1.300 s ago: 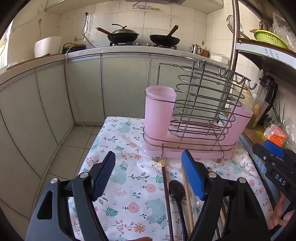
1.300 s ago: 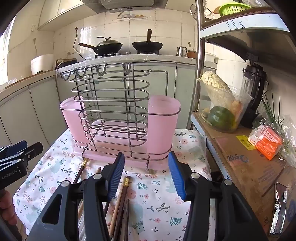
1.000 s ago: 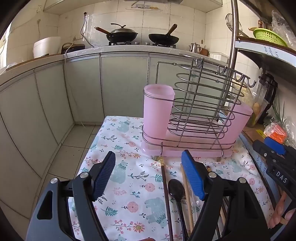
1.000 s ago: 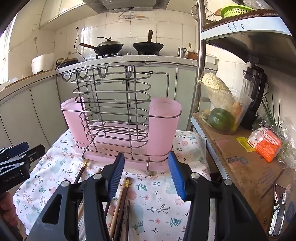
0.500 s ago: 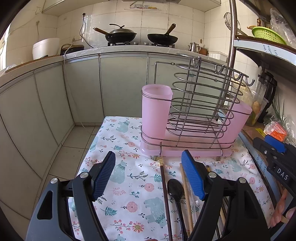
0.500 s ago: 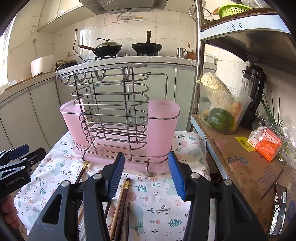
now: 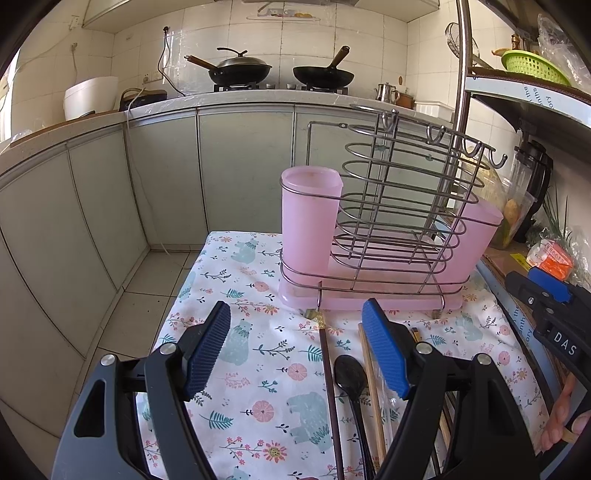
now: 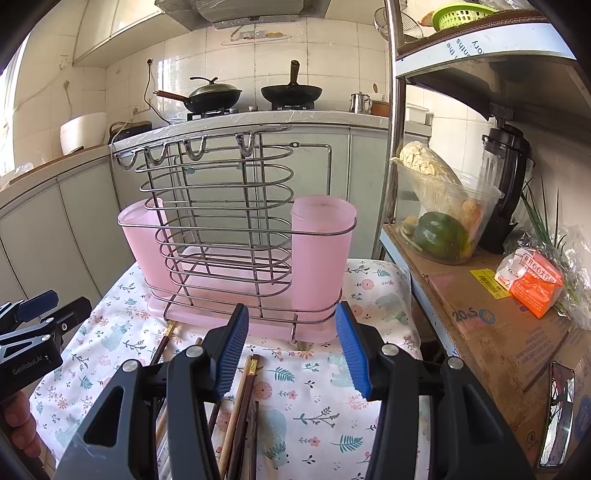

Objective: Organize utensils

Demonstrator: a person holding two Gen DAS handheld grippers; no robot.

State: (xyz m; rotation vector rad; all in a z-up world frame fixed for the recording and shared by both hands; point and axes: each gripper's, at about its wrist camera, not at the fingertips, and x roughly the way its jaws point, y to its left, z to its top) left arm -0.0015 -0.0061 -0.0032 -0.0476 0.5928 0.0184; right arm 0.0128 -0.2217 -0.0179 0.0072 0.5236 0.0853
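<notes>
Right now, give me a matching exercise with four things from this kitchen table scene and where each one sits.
Things:
1. spoon
2. rack
3. orange packet
4. green basket

Places:
A. top shelf
B. far end of the floral cloth
C. cardboard box on the right
D. flat on the cloth among the chopsticks

Pairs: 1-D, 2-B, 3-C, 4-A

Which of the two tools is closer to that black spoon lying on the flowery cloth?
Left. The left tool hangs open right above the black spoon, whose bowl lies beside its right pad. The right tool hangs open farther off, over the chopsticks.
</notes>
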